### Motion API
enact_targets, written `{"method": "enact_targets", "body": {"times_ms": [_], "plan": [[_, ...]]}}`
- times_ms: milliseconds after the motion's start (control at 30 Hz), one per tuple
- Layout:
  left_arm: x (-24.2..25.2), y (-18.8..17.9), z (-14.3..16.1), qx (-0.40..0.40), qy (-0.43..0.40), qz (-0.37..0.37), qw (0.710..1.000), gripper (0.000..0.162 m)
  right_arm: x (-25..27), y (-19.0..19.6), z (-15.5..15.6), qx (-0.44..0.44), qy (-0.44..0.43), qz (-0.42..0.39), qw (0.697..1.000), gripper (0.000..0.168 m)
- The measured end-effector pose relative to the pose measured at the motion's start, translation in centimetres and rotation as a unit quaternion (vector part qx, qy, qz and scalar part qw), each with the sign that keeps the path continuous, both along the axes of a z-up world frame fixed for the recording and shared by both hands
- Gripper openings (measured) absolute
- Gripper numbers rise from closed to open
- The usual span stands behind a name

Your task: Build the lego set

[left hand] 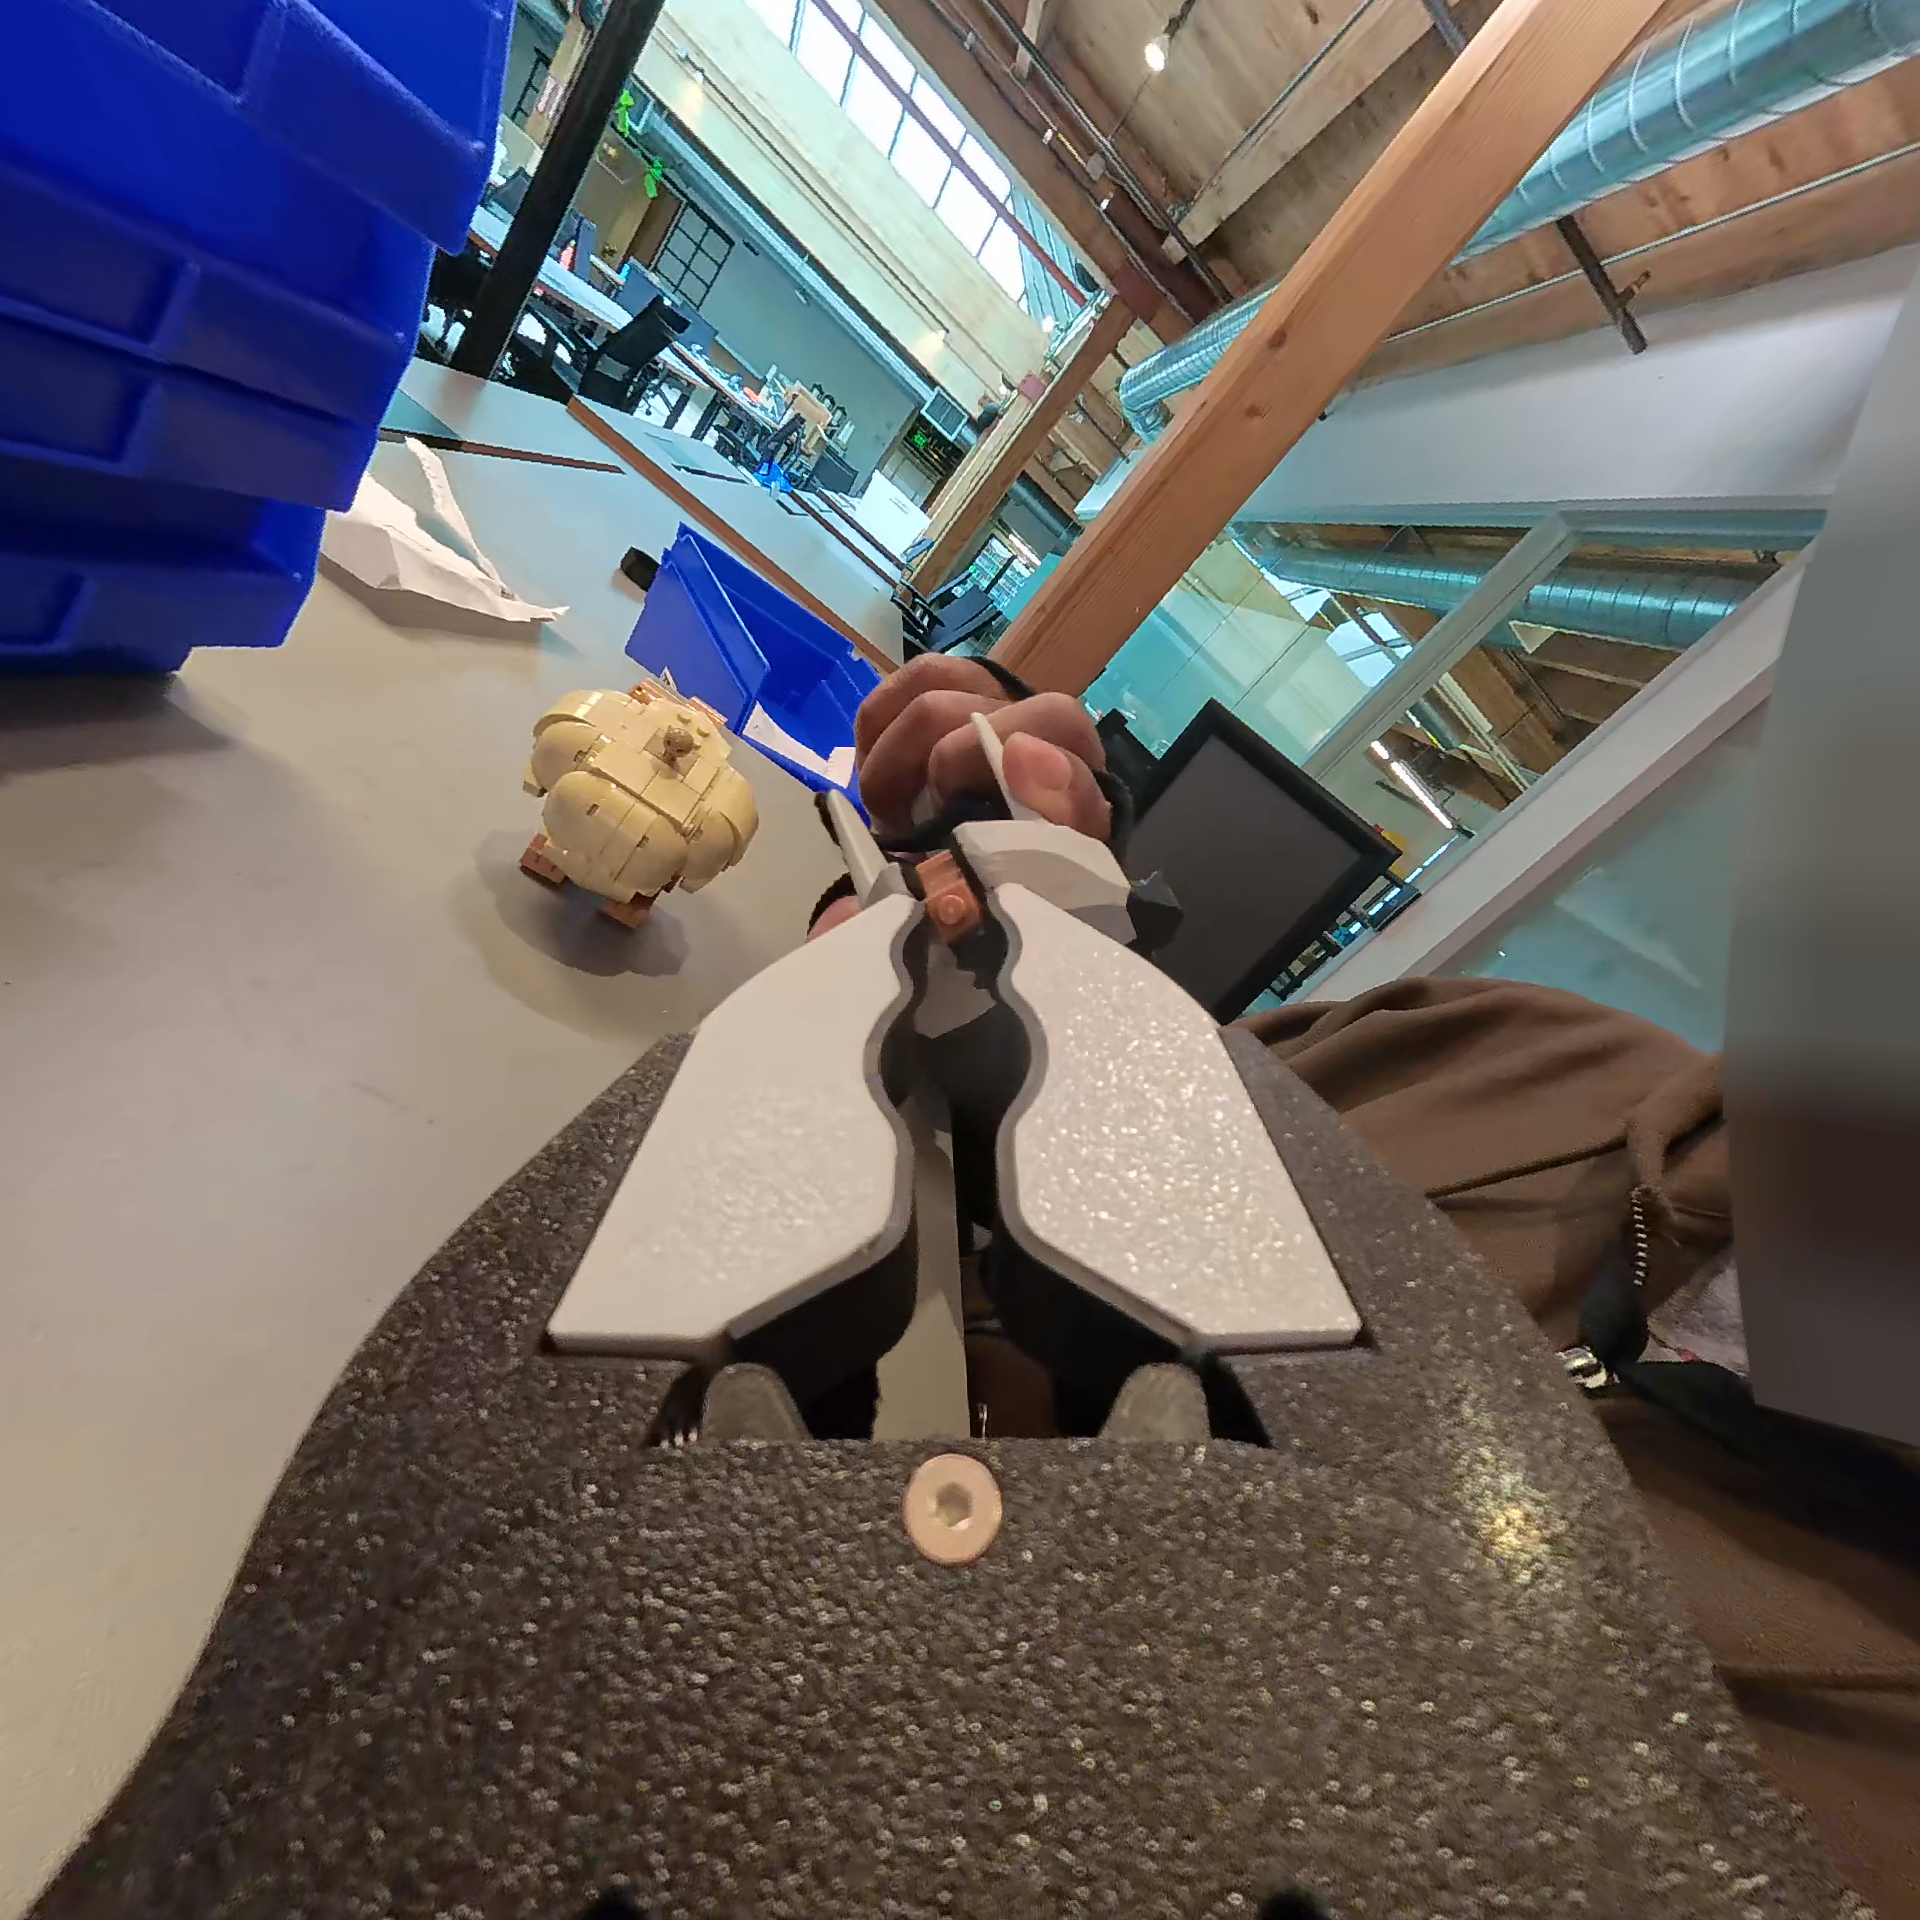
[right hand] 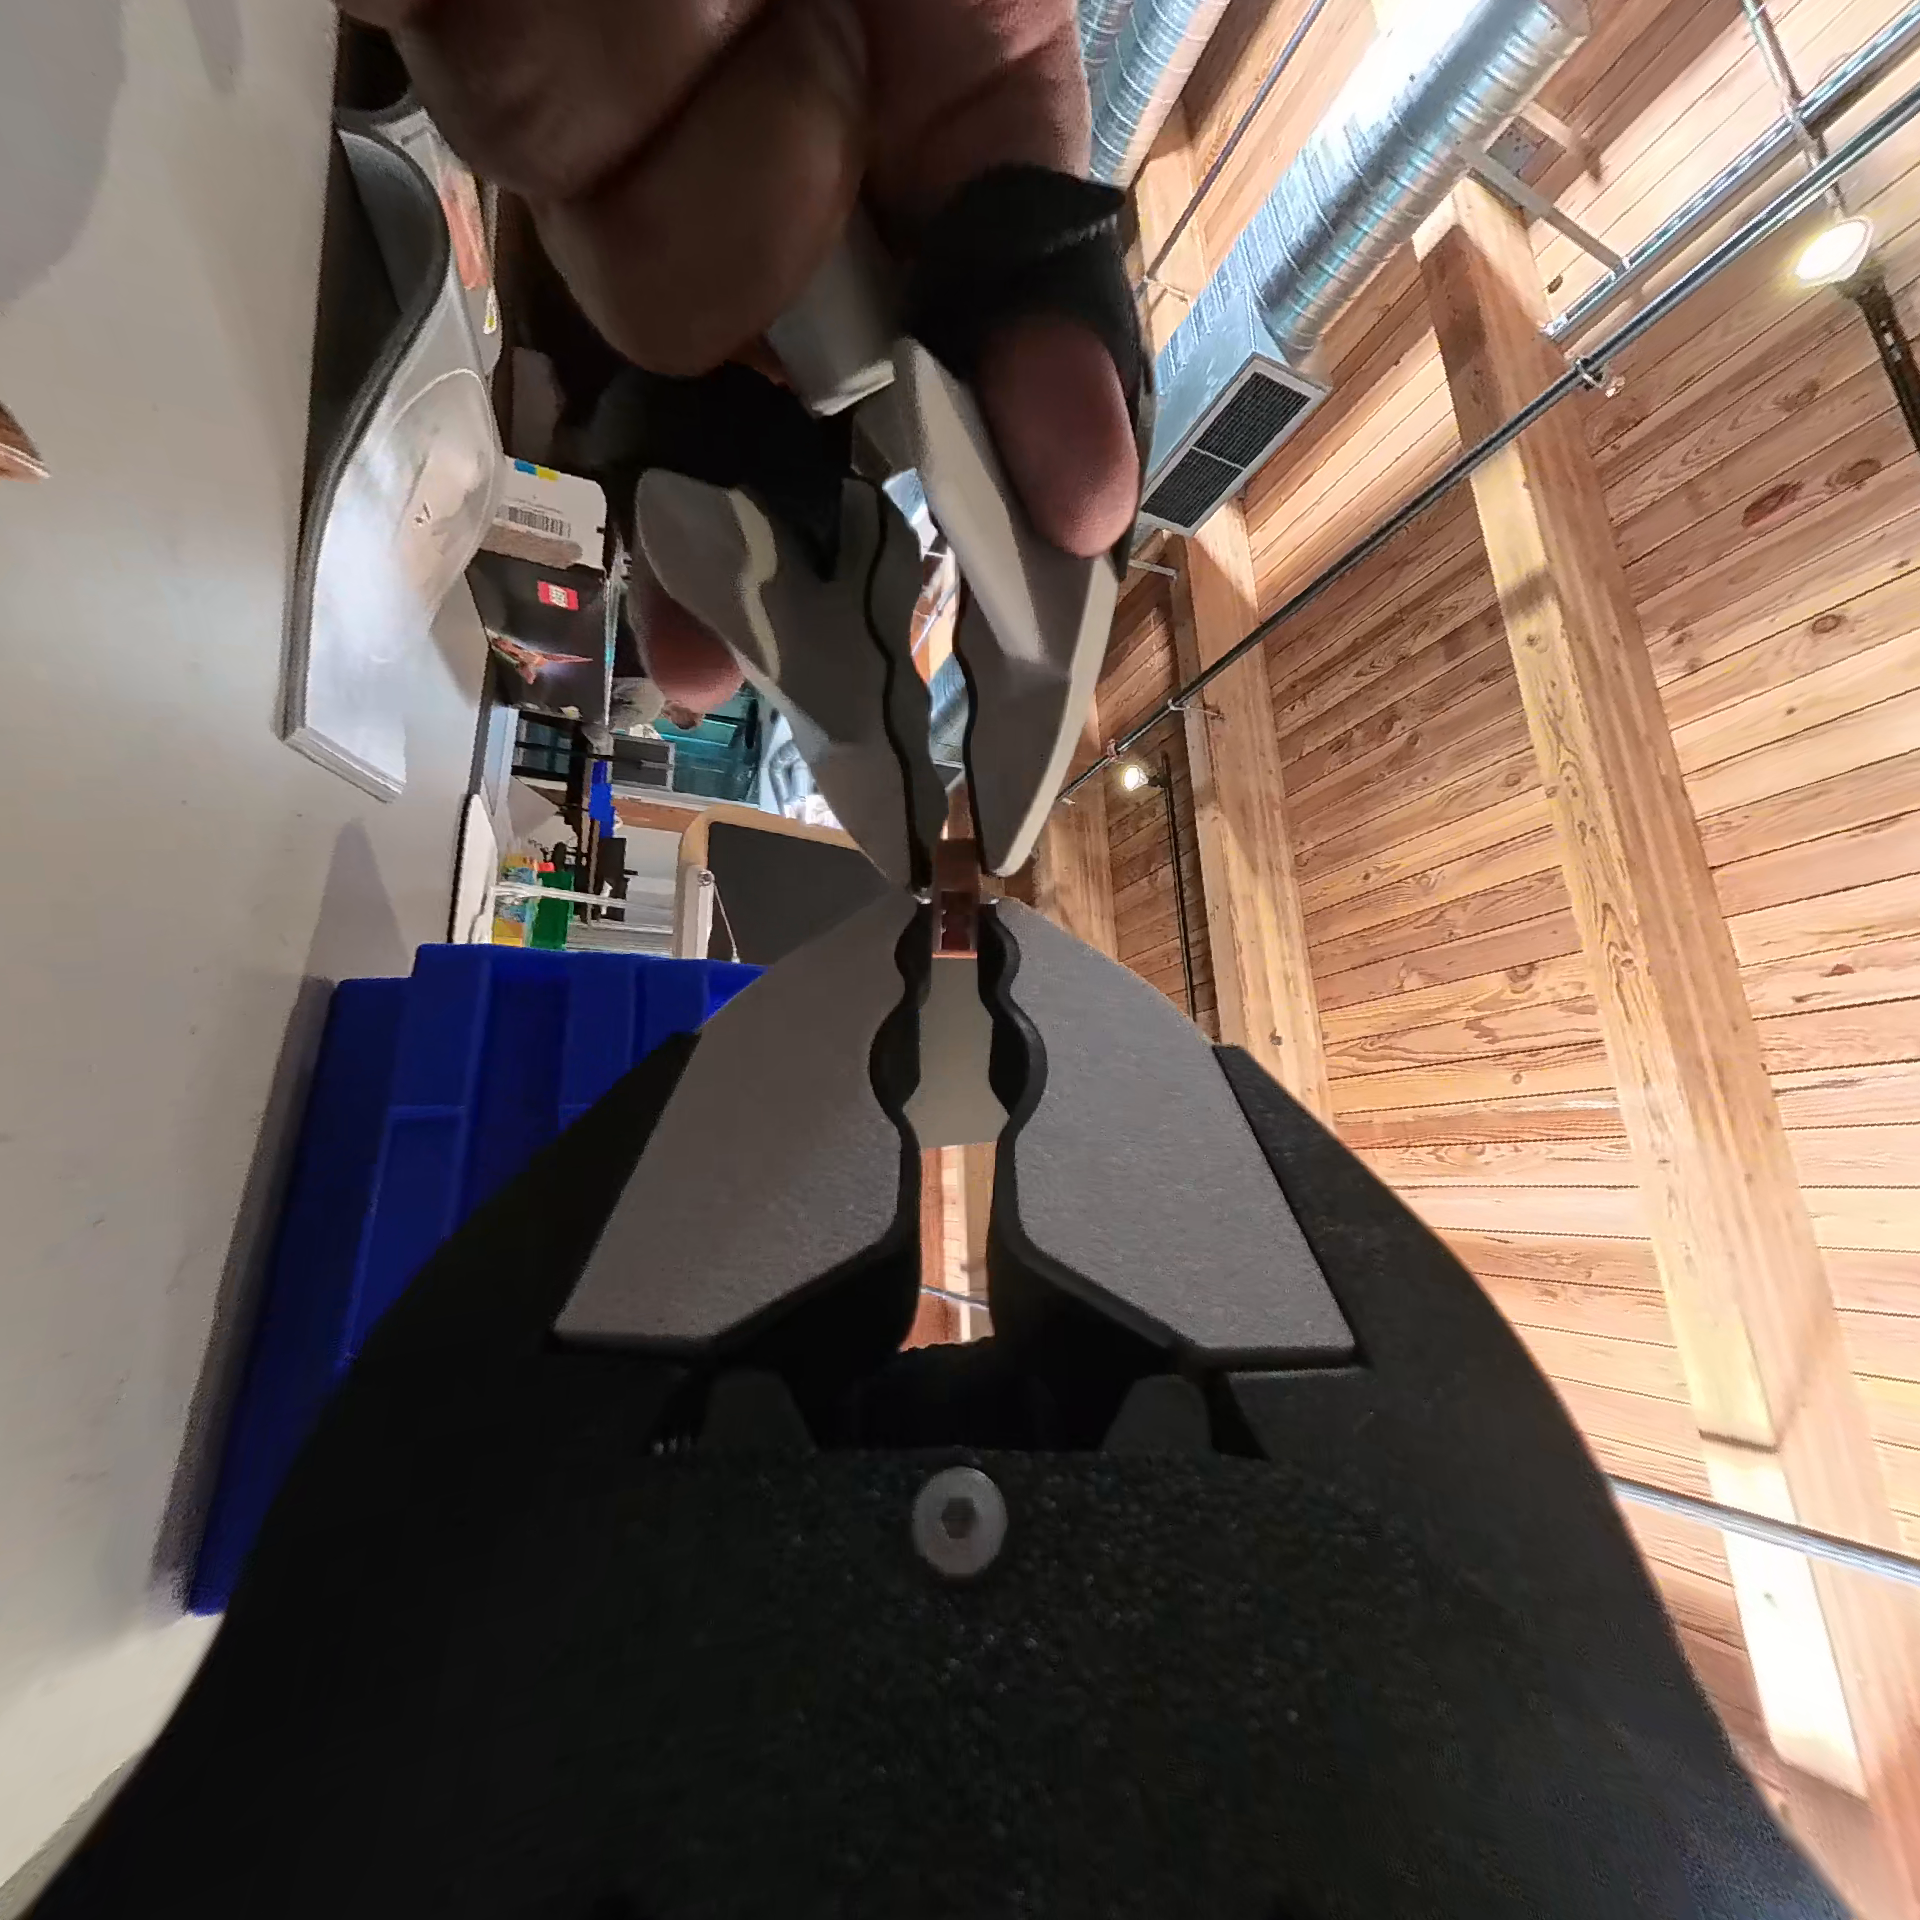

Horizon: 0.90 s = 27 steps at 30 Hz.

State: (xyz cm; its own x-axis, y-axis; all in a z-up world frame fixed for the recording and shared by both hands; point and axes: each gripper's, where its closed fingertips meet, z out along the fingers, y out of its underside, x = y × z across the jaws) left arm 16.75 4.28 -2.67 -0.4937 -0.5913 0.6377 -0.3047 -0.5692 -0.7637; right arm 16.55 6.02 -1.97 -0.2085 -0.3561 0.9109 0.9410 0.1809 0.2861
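A: Where is the piece just now?

B: A small brown lego piece point(left hand: 951, 907) sits between both sets of tongs, held up off the surface; the left tongs point(left hand: 948, 920) are clamped on it at their tips, and the right tongs point(right hand: 958, 914) pinch it from the opposite side, tip to tip.

A: So which is nearer to it?

B: Neither; both touch it, and they meet nose to nose along one line; whether it is one piece or two being pressed together, I cannot tell.

A: And the model?

B: The cream rounded lego model point(left hand: 642, 805) stands on the grey surface point(left hand: 260, 987), off to the left of the left tongs and well apart; I judge that the piece must travel that way, and the left tongs lie on that side.
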Motion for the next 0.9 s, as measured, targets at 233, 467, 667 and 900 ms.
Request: {"method": "enact_targets", "body": {"times_ms": [233, 467, 667, 900], "plan": [[-0.3, -0.3, 0.3, 0.143, -0.047, 0.043, 0.988, 0.008, -0.3, -0.4, 0.4, -0.024, 0.051, 0.032, 0.998, 0.008], [-0.8, -1.0, 0.7, 0.254, -0.112, 0.057, 0.959, 0.007, -0.8, -1.1, 0.8, -0.045, 0.094, 0.075, 0.992, 0.008], [-1.4, -1.6, 1.1, 0.228, -0.136, 0.019, 0.964, 0.006, -1.3, -1.7, 1.1, -0.052, 0.113, 0.104, 0.987, 0.008], [-1.9, -1.9, 1.2, 0.017, -0.096, -0.087, 0.991, 0.007, -1.8, -2.0, 1.1, -0.044, 0.102, 0.110, 0.988, 0.008]]}}
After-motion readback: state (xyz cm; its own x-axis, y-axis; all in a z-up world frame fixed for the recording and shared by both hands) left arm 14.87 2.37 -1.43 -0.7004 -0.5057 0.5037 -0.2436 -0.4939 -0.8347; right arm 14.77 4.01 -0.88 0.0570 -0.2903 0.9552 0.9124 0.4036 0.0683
